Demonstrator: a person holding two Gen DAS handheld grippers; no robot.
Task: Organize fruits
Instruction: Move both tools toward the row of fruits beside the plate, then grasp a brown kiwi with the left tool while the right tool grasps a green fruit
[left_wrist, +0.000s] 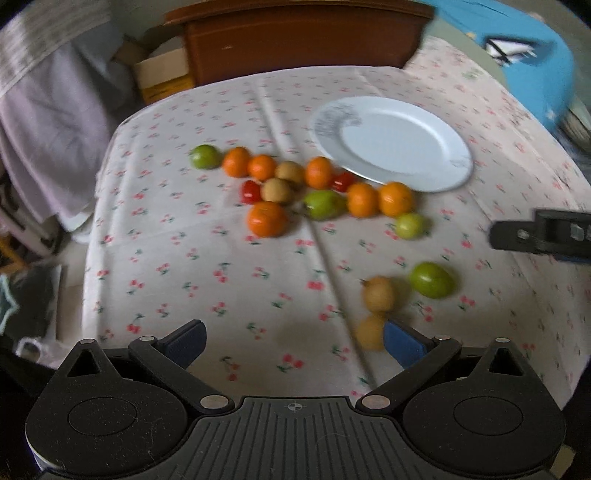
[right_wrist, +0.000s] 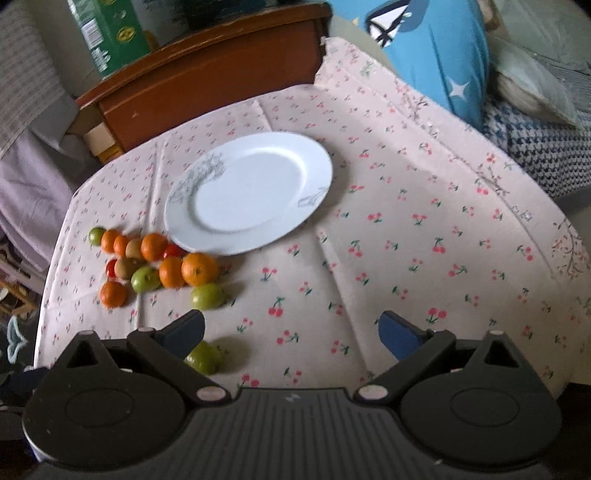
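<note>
Cherry-print cloth (right_wrist: 406, 221) covers the table, with a dark wooden headboard (right_wrist: 207, 77) beyond its far edge and a blue cushion (right_wrist: 436, 55) at the far right corner. We hold both tools wide and empty: our left gripper (left_wrist: 293, 341) hovers over the near edge, our right gripper (right_wrist: 291, 332) beside it. A white round ceramic plate (right_wrist: 295, 162) with grey sketching sits bare toward the far side, and the cluster of oranges, green, brownish and small red fruits (left_wrist: 295, 184) crowds its near-left rim. Two blurred yellow fruits (left_wrist: 376, 295) and a green one (left_wrist: 432, 278) lie loose nearer us. We judge no fruit moved yet; we should take an outlying piece first, centre it between the pads, and close gently so it doesn't roll.
</note>
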